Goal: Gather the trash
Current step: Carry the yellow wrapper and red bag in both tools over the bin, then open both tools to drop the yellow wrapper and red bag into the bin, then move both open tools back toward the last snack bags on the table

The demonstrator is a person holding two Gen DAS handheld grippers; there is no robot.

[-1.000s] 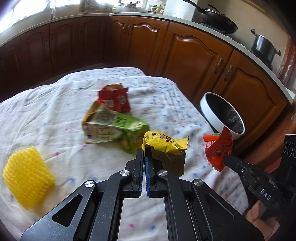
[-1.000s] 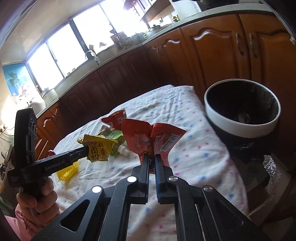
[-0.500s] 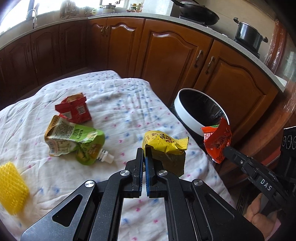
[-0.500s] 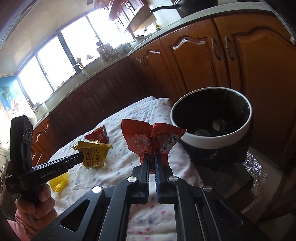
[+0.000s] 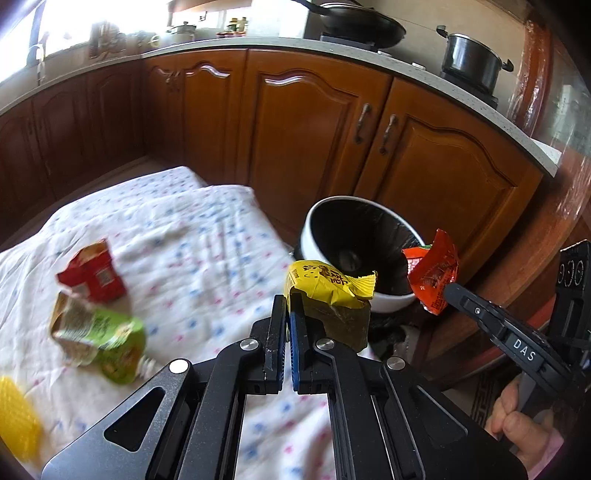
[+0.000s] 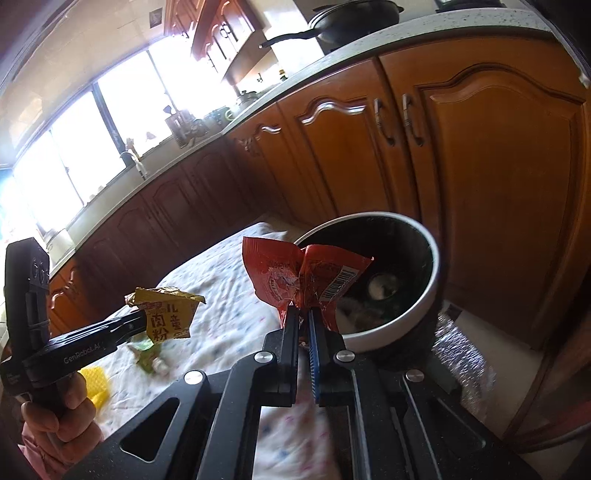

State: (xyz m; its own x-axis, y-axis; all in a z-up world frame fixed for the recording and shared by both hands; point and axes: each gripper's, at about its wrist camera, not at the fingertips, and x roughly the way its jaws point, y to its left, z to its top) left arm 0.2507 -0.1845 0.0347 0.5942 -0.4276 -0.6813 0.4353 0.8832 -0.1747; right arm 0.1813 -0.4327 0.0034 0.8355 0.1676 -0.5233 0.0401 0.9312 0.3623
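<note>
This is a home kitchen. Brown wooden base cabinets (image 5: pixel 317 122) with arched panel doors and metal handles (image 5: pixel 360 118) run along the far side and round the corner, under a pale speckled counter (image 5: pixel 424 79). On the counter to the right stand a black frying pan (image 5: pixel 354 22) and a lidded steel pot (image 5: pixel 469 57) on a cooker top. In the right wrist view a wide bright window (image 6: pixel 92 140) sits above a sink tap (image 6: pixel 135 162) at the far left, with jars and small utensils (image 6: pixel 188 125) crowded beside it and wall cupboards (image 6: pixel 218 33) above. Near the cabinets stands a white waste bin (image 5: pixel 351 299) with a black liner, next to a worktop covered by a dotted white cloth (image 5: pixel 177 240).
</note>
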